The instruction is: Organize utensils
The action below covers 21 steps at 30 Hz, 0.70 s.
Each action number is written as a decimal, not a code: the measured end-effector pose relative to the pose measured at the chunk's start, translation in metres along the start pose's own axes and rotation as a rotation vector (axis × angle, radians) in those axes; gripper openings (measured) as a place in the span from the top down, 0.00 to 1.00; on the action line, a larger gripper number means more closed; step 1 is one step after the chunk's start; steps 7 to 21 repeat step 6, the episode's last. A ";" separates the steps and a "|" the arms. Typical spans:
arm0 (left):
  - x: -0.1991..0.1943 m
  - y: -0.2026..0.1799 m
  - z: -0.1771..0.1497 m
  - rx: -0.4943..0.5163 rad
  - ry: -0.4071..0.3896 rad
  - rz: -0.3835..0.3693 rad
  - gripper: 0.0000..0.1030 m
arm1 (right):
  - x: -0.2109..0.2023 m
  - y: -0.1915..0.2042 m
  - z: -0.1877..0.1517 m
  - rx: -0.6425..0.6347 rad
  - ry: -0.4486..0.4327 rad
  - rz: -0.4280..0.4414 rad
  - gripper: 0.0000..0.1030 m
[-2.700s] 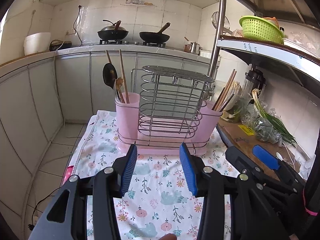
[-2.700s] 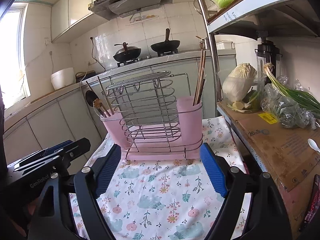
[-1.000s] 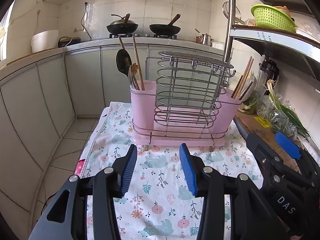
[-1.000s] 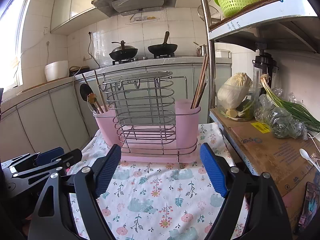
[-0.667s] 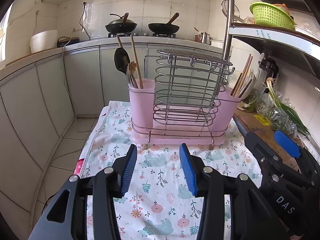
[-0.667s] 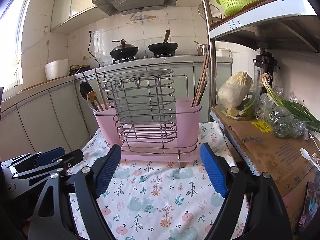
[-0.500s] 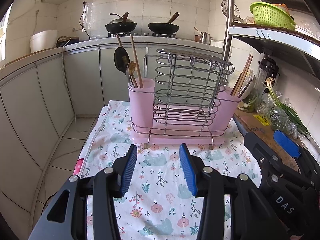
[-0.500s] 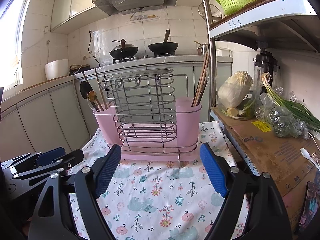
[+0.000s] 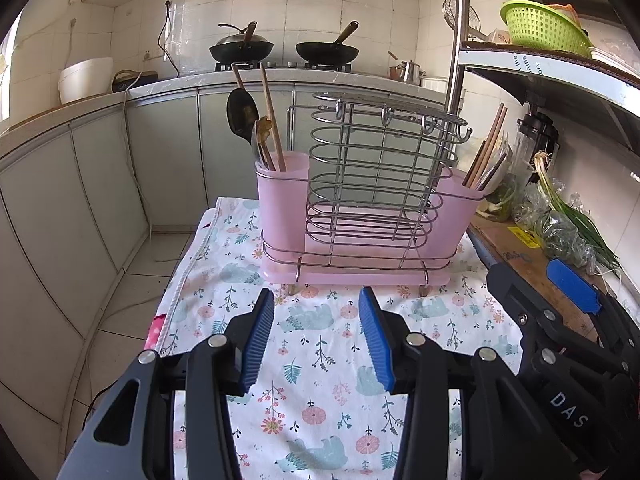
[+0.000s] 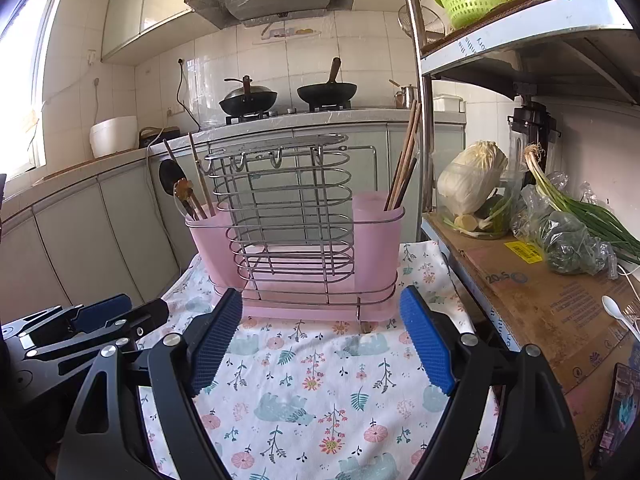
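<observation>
1. We held the left tool (image 9: 316, 336) and the right tool (image 10: 320, 344) released, both empty.
2. The pink rack (image 9: 360, 216) with its utensils stood on the far desk (image 9: 320, 380).

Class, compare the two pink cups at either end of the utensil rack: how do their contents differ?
The left pink cup holds a dark ladle, a spoon and chopsticks; the right pink cup holds only chopsticks. The left cup's utensils splay apart; the right cup's lean together. Both sit inside the wire rack.
</observation>
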State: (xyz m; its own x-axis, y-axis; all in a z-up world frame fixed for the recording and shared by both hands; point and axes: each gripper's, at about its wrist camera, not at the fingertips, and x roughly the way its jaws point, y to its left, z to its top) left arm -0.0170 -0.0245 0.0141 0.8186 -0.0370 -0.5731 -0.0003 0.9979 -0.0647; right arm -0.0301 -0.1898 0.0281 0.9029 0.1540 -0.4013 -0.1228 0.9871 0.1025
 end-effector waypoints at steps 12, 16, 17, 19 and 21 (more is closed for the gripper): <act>0.006 0.002 -0.001 -0.008 0.020 -0.008 0.58 | 0.004 -0.002 -0.001 -0.001 0.010 0.000 0.21; 0.006 0.002 -0.001 -0.008 0.020 -0.008 0.58 | 0.004 -0.002 -0.001 -0.001 0.010 0.000 0.21; 0.006 0.002 -0.001 -0.008 0.020 -0.008 0.58 | 0.004 -0.002 -0.001 -0.001 0.010 0.000 0.21; 0.006 0.002 -0.001 -0.008 0.020 -0.008 0.58 | 0.004 -0.002 -0.001 -0.001 0.010 0.000 0.21; 0.006 0.002 -0.001 -0.008 0.020 -0.008 0.58 | 0.004 -0.002 -0.001 -0.001 0.010 0.000 0.21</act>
